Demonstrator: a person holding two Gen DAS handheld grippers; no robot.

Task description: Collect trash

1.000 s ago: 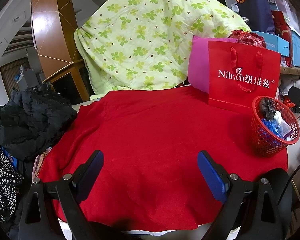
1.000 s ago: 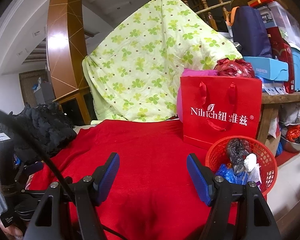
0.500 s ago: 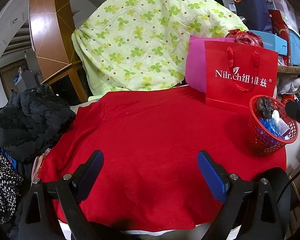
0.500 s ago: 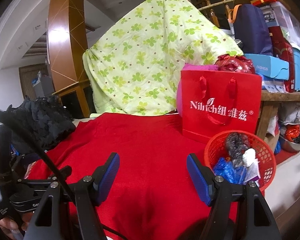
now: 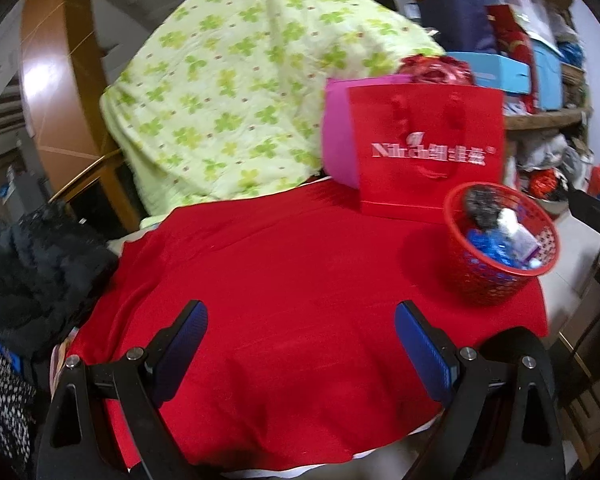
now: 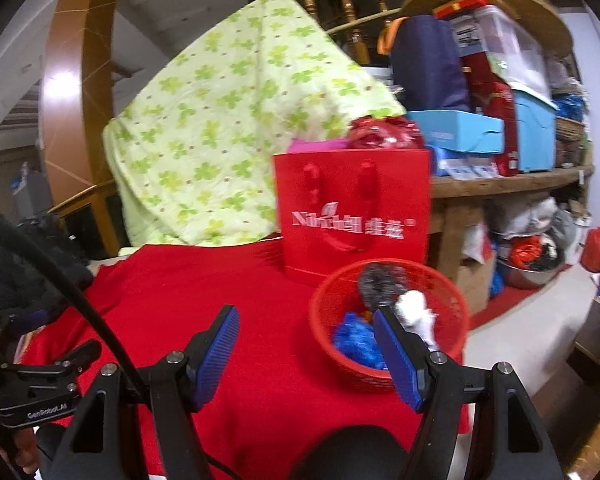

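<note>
While angled downward over the red cloth (image 5: 292, 264), both tools released: left tool (image 5: 301, 340), right tool (image 6: 306, 344).

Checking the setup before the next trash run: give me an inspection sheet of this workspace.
Surface: red cloth covers the table, no loose trash seen on it.
Job's things: red basket holds blue, white and dark trash.
Clutter: red gift bag stands behind the basket.
Grippers: left tool and right tool both open, nothing between the pads.
Cables: black cable crosses the right wrist view.
Surroundings: green clover quilt, black clothing, crowded shelf.
</note>
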